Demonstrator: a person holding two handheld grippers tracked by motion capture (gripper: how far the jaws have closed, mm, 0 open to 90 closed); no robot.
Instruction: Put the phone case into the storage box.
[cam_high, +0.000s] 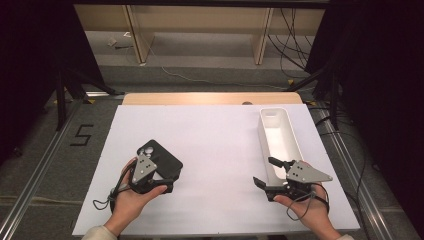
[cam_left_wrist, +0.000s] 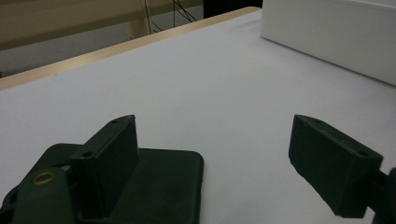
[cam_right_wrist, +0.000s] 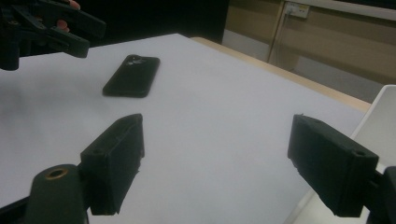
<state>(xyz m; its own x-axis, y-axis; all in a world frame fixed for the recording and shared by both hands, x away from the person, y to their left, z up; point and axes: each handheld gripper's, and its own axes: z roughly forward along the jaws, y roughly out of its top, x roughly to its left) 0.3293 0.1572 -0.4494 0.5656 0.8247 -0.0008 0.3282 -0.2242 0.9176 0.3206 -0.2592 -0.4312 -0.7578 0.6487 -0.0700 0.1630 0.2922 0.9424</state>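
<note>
A black phone (cam_high: 161, 157) lies flat, camera side up, on the left half of the white table sheet (cam_high: 220, 145). My left gripper (cam_high: 167, 179) hovers at the phone's near end, open. In the left gripper view its left jaw stands over the phone (cam_left_wrist: 163, 186) and its right jaw over bare sheet, with nothing clamped at the left gripper (cam_left_wrist: 229, 158). My right gripper (cam_high: 265, 171) is open at the near right, pointing left beside the white bin (cam_high: 280, 135). In the right gripper view nothing sits inside the right gripper (cam_right_wrist: 219, 158); the phone (cam_right_wrist: 132, 76) lies farther off.
The long white bin (cam_left_wrist: 336, 37) stands along the right side of the sheet, and its edge (cam_right_wrist: 380, 116) is close to my right gripper's right jaw. The table's wooden far edge (cam_high: 210, 98) runs behind. Floor cables lie beyond it.
</note>
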